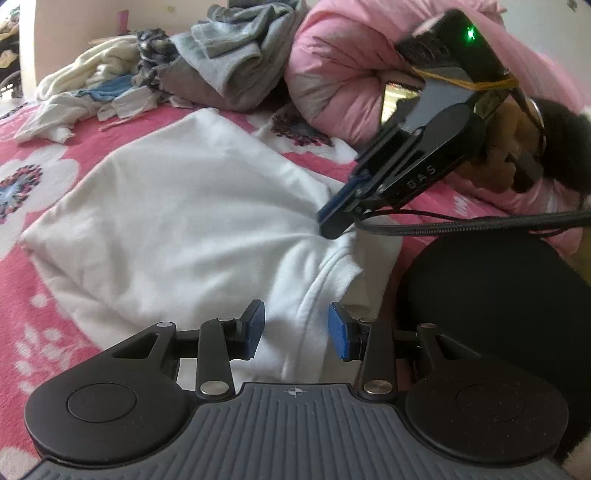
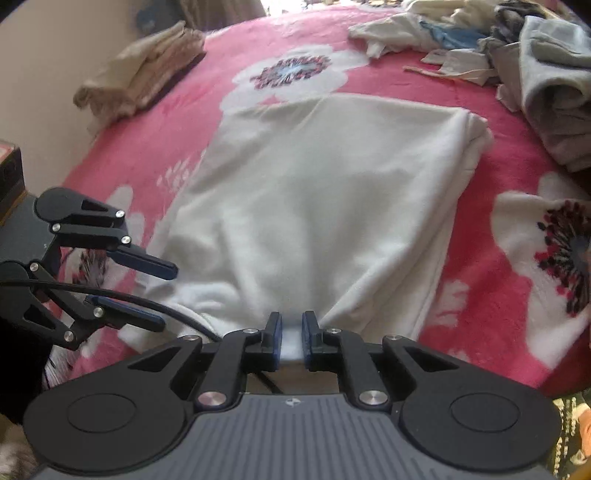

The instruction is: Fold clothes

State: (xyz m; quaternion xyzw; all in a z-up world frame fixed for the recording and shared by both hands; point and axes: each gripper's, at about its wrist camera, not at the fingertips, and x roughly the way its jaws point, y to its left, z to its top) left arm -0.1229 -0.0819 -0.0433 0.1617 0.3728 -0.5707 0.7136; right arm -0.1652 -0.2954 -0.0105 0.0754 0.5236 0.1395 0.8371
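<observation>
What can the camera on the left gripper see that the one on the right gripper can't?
Only the left wrist view shows the pink quilt and the right gripper's body with its green light. Only the right wrist view shows the beige cloth by the wall and white fabric pinched in the right gripper. Both show the white garment, the flowered blanket, the clothes pile and the open left gripper.
</observation>
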